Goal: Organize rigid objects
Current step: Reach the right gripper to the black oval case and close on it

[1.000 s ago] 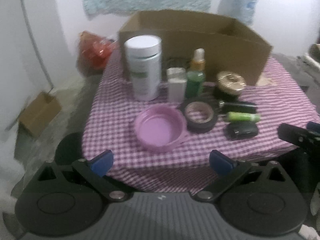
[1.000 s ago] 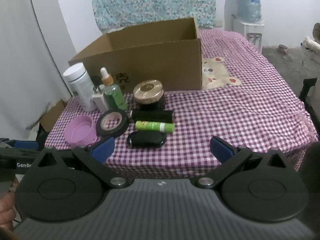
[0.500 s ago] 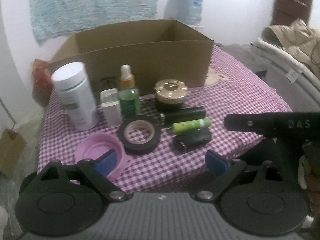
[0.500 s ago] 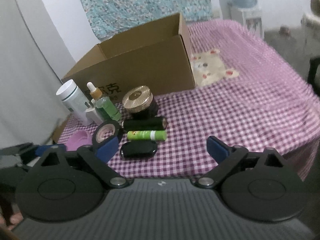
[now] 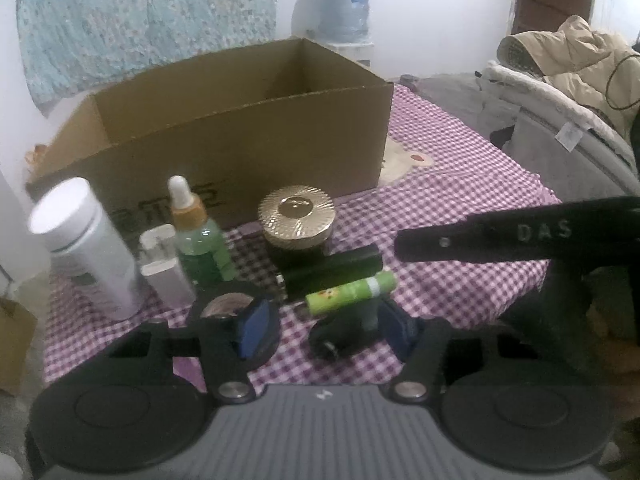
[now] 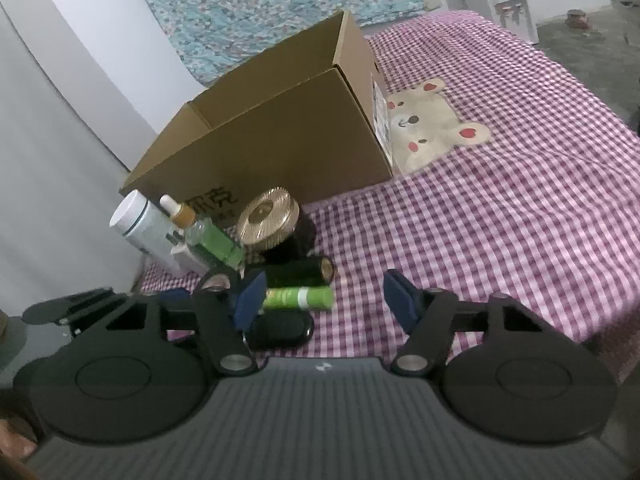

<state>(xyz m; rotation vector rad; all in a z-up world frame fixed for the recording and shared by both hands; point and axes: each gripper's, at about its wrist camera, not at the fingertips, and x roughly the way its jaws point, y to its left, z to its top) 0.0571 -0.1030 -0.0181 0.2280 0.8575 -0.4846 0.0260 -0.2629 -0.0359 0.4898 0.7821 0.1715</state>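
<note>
An open cardboard box (image 5: 240,128) stands on the checked tablecloth (image 5: 460,200). In front of it are a white bottle (image 5: 84,248), a green dropper bottle (image 5: 196,240), a gold-lidded jar (image 5: 296,216), a black tube (image 5: 336,270), a green tube (image 5: 352,292), a black oval case (image 5: 344,334) and a tape roll (image 5: 228,304). My left gripper (image 5: 325,328) hovers over the table's near edge, jaws closing, pads touching nothing. My right gripper (image 6: 324,300) hovers just right of the green tube (image 6: 298,298) and the case (image 6: 280,330), jaws closing on nothing.
A small white bottle (image 5: 164,276) stands beside the dropper bottle. A bear patch (image 6: 432,128) marks the cloth right of the box. A jacket (image 5: 580,64) lies on furniture at the right. A water dispenser (image 5: 344,4) stands behind. A small carton (image 5: 12,344) sits on the floor at left.
Both grippers have come closer to the row of objects and rolled. The fingers of both have narrowed from wide apart to about half that gap.
</note>
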